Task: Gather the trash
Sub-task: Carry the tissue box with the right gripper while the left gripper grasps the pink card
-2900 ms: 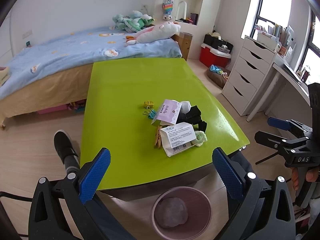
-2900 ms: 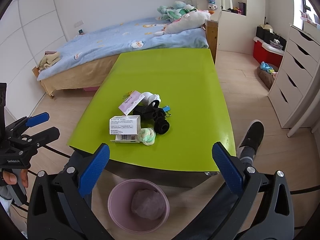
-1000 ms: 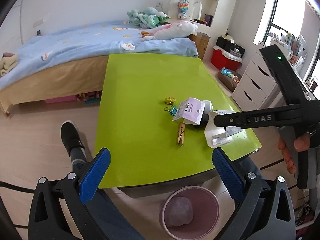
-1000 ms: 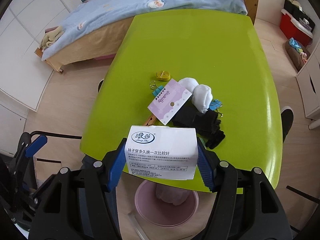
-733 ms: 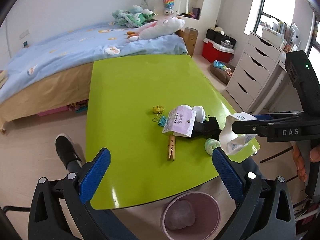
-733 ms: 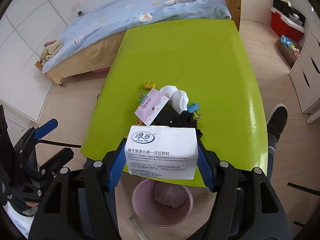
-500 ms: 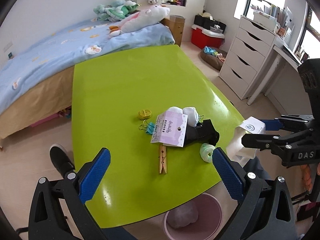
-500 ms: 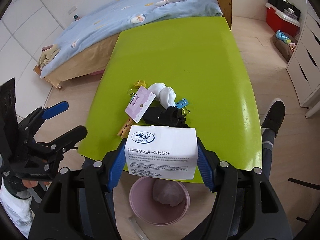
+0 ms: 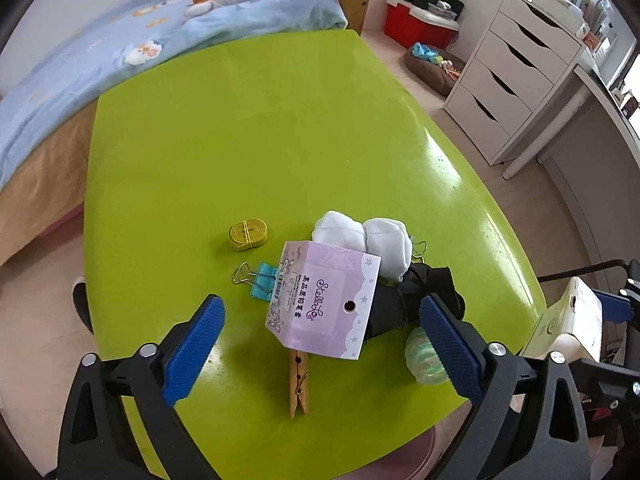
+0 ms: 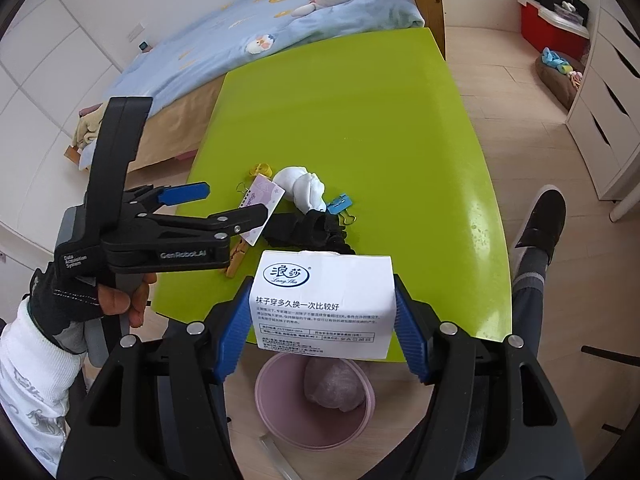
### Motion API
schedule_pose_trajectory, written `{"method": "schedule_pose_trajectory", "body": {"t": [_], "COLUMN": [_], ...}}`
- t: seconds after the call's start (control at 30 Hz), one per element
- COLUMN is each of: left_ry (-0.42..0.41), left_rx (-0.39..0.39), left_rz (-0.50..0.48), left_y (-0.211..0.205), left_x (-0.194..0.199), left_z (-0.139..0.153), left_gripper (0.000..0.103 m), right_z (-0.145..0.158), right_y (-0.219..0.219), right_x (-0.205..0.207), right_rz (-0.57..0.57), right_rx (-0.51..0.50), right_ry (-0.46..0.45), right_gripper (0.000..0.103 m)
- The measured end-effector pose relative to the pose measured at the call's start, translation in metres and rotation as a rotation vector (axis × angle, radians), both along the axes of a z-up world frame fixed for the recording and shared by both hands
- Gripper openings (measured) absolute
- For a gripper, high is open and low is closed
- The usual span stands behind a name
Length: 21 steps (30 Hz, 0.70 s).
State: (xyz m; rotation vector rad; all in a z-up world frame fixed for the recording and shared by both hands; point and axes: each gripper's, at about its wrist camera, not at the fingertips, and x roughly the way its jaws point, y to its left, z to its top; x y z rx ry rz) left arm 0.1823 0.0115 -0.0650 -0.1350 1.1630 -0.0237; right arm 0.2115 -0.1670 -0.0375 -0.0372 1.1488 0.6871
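My right gripper (image 10: 322, 326) is shut on a white sock package (image 10: 323, 304) and holds it above the pink trash bin (image 10: 280, 432), which stands on the floor at the table's near edge with a crumpled bag inside. My left gripper (image 9: 320, 340) is open, low over the green table (image 9: 260, 128), its fingers either side of a purple card package (image 9: 324, 312). In the right wrist view the left gripper (image 10: 234, 204) reaches over the card (image 10: 262, 202). The white package also shows at the right edge of the left wrist view (image 9: 568, 320).
Around the card lie white socks (image 9: 362, 240), black socks (image 9: 416, 296), a wooden clothespin (image 9: 298, 384), a blue binder clip (image 9: 260, 280), a yellow tape roll (image 9: 248, 234) and a green ball (image 9: 426, 362). A bed (image 10: 248, 40) stands behind, drawers (image 9: 516, 80) to the right.
My left gripper has moved forward and down over the table to the purple card. My right gripper still holds the white package, now drawn back above the bin.
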Motion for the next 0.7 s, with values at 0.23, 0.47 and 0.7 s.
{"method": "schedule_pose_trajectory", "body": {"t": [0.23,0.47,0.7], "left_ry": [0.034,0.029,-0.015], "left_rx": [-0.011,-0.018,-0.029], "left_rz": [0.033,0.034,0.033], "left_y": [-0.004,-0.004,0.004], "left_x": [0.012,0.011,0.001], "left_z": [-0.014,-0.015,0.000], "left_gripper": [0.066,0.051,0.048], "right_z": [-0.004,-0.005,-0.004], "right_y": [-0.001,0.001,0.003], "right_x": [0.003,0.005,0.003], "right_rz": [-0.003,-0.001,0.003], "right_rx": [0.004,0.004,0.003], "right_ry": [0.006,0.005,-0.016], "right_gripper": [0.065,0.065,0.065]}}
